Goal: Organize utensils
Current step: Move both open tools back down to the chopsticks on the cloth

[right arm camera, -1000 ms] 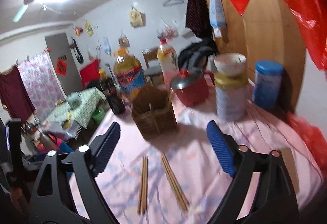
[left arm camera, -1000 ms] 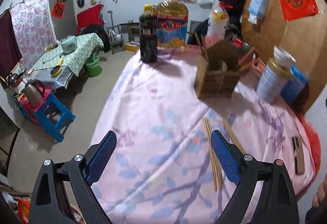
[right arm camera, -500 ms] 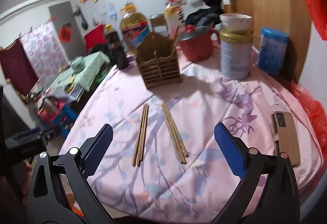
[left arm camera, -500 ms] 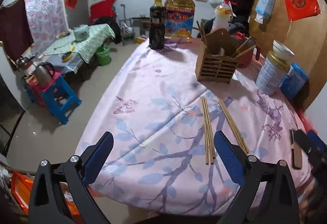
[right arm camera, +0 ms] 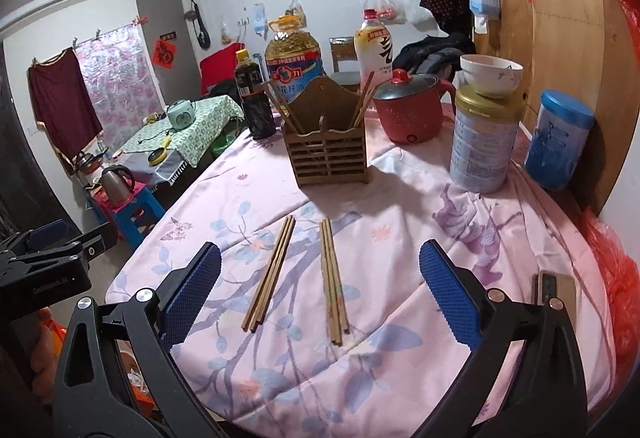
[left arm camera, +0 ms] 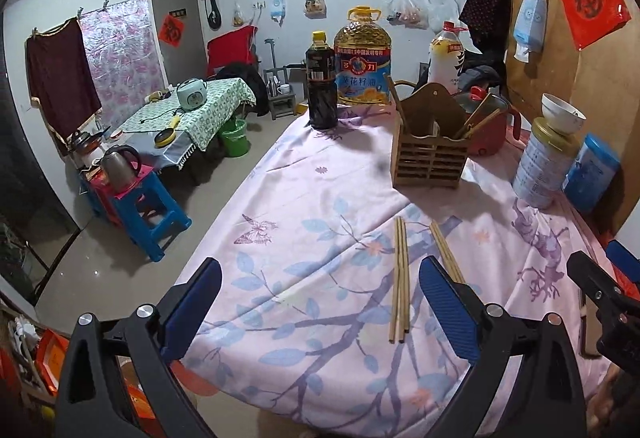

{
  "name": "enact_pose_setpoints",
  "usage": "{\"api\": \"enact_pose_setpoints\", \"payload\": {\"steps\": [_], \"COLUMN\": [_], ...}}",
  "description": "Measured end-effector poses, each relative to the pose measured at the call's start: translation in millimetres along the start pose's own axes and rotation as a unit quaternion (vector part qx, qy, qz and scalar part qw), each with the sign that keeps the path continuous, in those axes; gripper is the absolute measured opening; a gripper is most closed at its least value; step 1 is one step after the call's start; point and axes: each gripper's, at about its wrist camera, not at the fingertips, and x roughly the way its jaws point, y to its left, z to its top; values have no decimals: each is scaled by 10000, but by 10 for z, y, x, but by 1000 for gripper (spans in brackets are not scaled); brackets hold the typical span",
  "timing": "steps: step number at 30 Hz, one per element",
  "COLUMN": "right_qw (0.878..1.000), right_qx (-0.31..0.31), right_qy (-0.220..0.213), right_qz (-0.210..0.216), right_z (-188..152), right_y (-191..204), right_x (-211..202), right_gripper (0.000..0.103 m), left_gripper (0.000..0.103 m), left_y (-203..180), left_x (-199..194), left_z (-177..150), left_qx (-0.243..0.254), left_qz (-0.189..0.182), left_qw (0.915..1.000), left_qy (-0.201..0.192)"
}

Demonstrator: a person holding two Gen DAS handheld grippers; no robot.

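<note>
Both the left gripper and the right gripper are held wide and empty above the pink floral tablecloth, on which two bundles of chopsticks are laid side by side, apart, with the wooden utensil holder seen at twelve o'clock beyond them.

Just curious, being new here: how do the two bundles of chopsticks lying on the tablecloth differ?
The left bundle slants, its far end tipping right; the right bundle runs nearly straight. The left bundle looks darker brown, the right bundle paler with a faint coloured patch. Both lie flat on the tablecloth, apart, before the wooden holder.
</note>
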Motion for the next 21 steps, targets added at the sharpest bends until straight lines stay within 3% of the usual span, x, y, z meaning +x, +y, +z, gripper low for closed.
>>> {"api": "enact_pose_setpoints", "payload": {"steps": [8,14,18,21], "right_qw": [9995,9970,9912,9877], "right_qx": [213,666,1097,1185], "right_qy": [235,228,461,693], "right_qz": [76,-331,-574,-746], "right_z": [-33,-105,-246,-355], "right_y": [-307,-439,-482,-437], "right_x": [93,126,233,281], "right_gripper": [96,96,96,96], "left_gripper": [97,97,97,97], "left_y": [-199,84,252,280], "left_x": [130,748,1135,1344], "left_z": [-101,-319,-463,-527], "left_qx": [173,321,494,554], "left_qz": [248,369,18,-479], "left_qw": [9994,9952,9893,9838], "left_qy": [168,850,1373,1634]}}
